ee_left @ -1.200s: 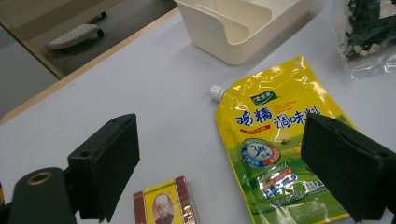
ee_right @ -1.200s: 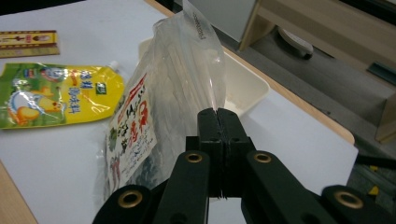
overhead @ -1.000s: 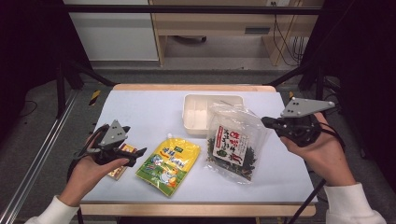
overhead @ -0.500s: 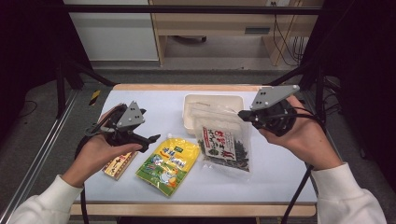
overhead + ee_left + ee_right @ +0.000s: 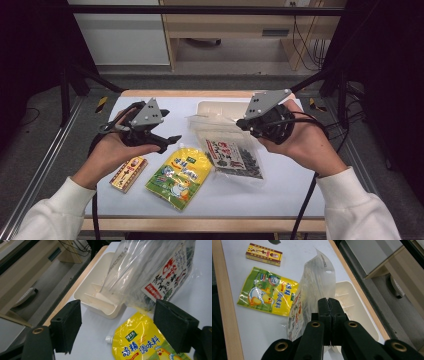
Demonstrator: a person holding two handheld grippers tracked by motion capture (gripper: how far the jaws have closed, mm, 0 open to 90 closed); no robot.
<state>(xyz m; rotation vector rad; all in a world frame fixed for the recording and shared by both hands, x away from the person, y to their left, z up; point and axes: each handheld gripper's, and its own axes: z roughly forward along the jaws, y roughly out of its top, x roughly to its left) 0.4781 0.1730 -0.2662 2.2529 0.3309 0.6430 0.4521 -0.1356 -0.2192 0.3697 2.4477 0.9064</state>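
Seaweed bag (image 5: 231, 150) pinched by right claw (image 5: 241, 125).
Its long axis slants from the tray (image 5: 220, 107) toward the bench's (image 5: 300, 195) near edge; left claw (image 5: 167, 142) is spread.

Two pouches (image 5: 181, 170) (image 5: 231, 150), one box (image 5: 129, 173), one tray (image 5: 216, 107)

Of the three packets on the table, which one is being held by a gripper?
The clear seaweed bag, pinched at its edge by the right gripper. The yellow pouch and the small box lie flat, untouched.
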